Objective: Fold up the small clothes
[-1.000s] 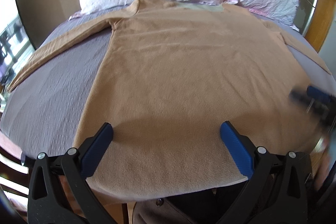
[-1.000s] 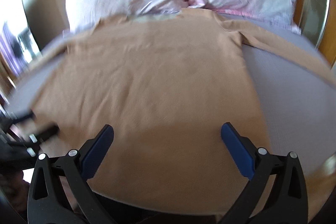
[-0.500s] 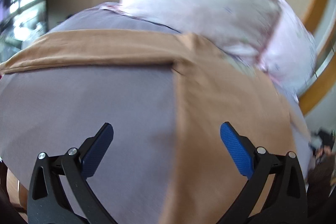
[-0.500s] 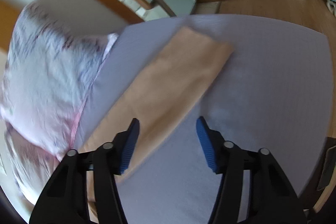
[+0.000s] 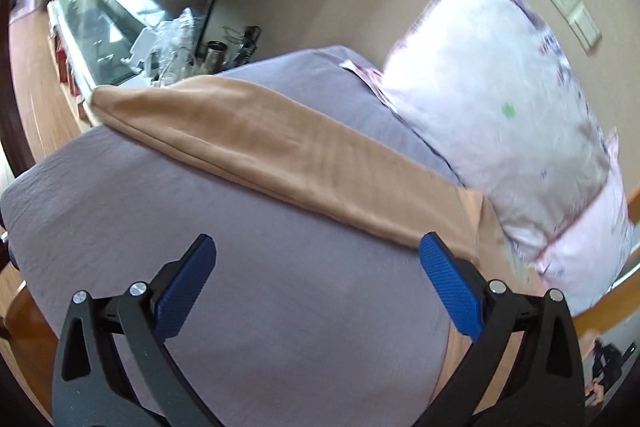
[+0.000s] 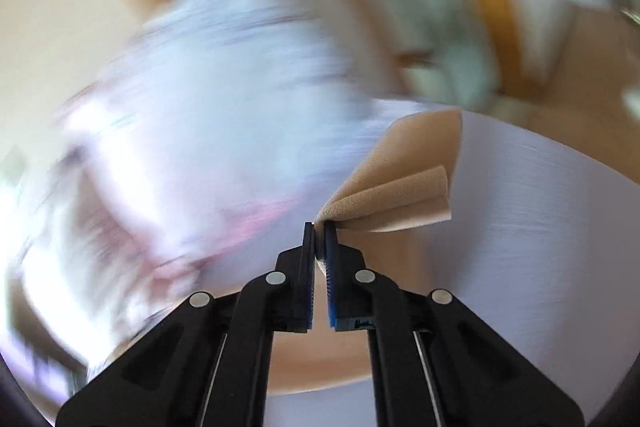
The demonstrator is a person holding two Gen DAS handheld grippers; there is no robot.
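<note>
Half a second back the right gripper (image 6: pixel 319 227) hung with its blue pads apart above the flat sleeve end; now those pads (image 6: pixel 329 247) are pressed together on a pinch of the tan fleece sleeve cuff (image 6: pixel 396 187), which fans out beyond the tips in loose folds above the lilac bedsheet (image 6: pixel 540 227). Behind it the pink-and-white floral pillow (image 6: pixel 224 107) is smeared by motion blur, so the hand looks to be swinging as it lifts.

On the other side, the left gripper (image 5: pixel 316 259) has its blue pads (image 5: pixel 188 279) spread wide and holds nothing. It points over bare sheet towards the other long tan sleeve (image 5: pixel 260 151), which lies flat and stretched out to the bed's corner, with the shirt's shoulder just past the right-hand pad and the pillow beyond.

My reading: the sleeve-folding step has just begun. Next, the pinched cuff wants carrying inward across the shirt body and laying flat, while the left closes on its own sleeve for the same fold.
</note>
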